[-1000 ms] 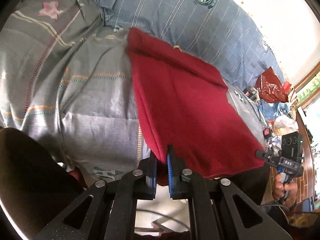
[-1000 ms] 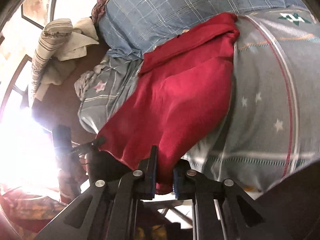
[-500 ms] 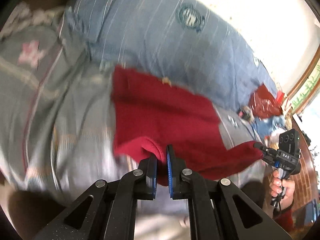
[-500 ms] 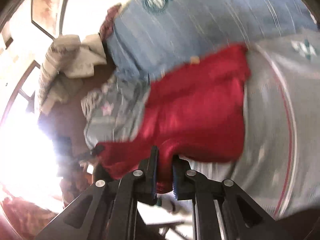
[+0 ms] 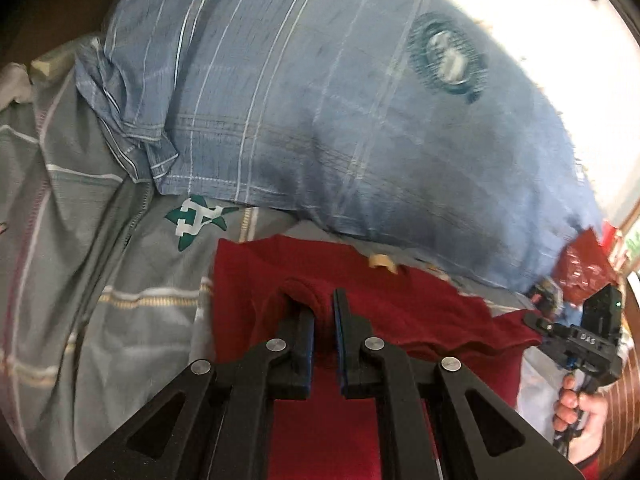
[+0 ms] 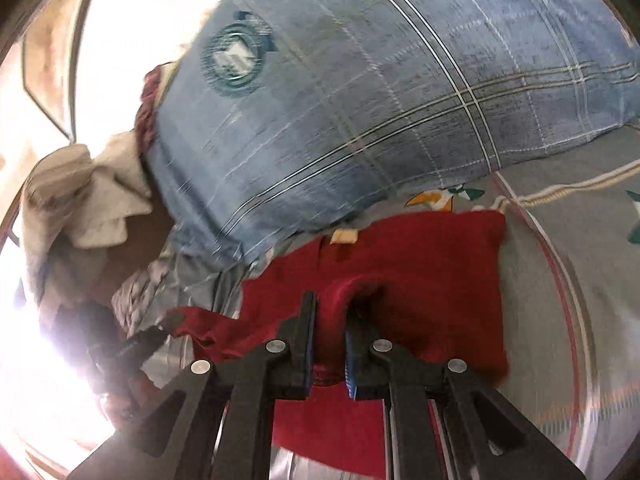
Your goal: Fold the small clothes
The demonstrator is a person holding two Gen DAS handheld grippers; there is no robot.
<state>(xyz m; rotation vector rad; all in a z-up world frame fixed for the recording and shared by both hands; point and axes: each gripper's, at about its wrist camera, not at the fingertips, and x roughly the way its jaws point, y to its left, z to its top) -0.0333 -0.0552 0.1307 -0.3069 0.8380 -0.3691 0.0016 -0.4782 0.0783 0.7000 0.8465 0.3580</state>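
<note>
both tongs have carried the near edge of the red garment forward over itself since the earlier frames, so the cloth that hung spread toward the cameras now lies doubled on the bed, close under the blue pillow.

left wrist view: the left tongs [image 5: 323, 312] are pinched narrow on a bunched fold of the red garment [image 5: 400, 320], which spreads ahead of and to the right of them on the grey patterned bedsheet [image 5: 100, 248]. just beyond the garment lies the blue pillow [image 5: 320, 100] with a round emblem. a small tan label [image 5: 380, 261] shows at the garment's far edge. far to the right, the right tongs [image 5: 536, 322] clamp the garment's other corner, a hand [image 5: 576, 408] below on their grip.

right wrist view: the right tongs [image 6: 331, 320] are narrow, gripping a gathered lump of the red garment [image 6: 432, 272]. the cloth lies folded ahead and to the right of them. to the left, the left tongs [image 6: 162, 330] hold the stretched corner, half lost in glare. pale crumpled cloths [image 6: 80, 192] lie further left.
</note>
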